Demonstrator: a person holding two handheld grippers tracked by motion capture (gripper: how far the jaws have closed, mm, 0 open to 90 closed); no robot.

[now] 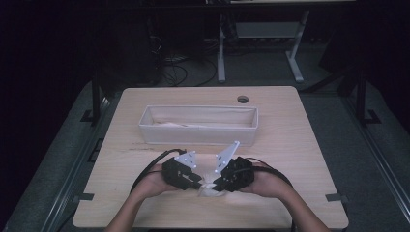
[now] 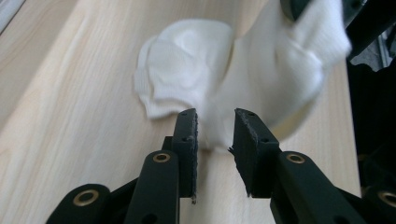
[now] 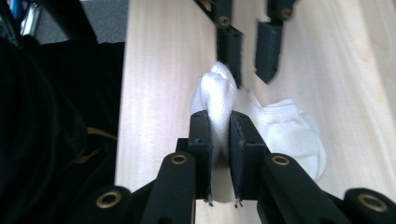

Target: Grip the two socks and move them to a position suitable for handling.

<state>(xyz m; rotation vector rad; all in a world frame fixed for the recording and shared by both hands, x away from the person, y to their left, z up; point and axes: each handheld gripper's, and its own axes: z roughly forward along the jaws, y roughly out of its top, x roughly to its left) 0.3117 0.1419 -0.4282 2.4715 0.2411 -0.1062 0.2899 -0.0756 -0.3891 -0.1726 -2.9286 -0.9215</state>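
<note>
Your right gripper (image 3: 219, 140) is clamped on a white sock (image 3: 275, 126): its two black jaws pinch a bunched fold of the fabric between them, and the fold stands up above the pads. The rest of the sock trails off to one side and lies flat on the worktop (image 3: 154, 70).

Your left gripper (image 2: 215, 126) has its jaws apart. In the left gripper view, a strip of sock (image 2: 187, 65) and bare wood shows in the gap, with neither pad pressing on the cloth; the tips sit just at the sock's edge. In the right gripper view, the left gripper (image 3: 250, 56) comes in from the top, one jaw close against the raised fold; you cannot tell there whether it touches.

From the high view, the sock (image 1: 209, 189) lies near the front edge of the worktop (image 1: 300, 145), about midway along it, between your left gripper (image 1: 197, 182) and your right gripper (image 1: 216, 182), which face each other across it.

A long, pale fabric bin (image 1: 198, 126) stands toward the back half of the worktop, well apart from the sock. A round cable hole (image 1: 242, 99) sits near the back edge.
</note>
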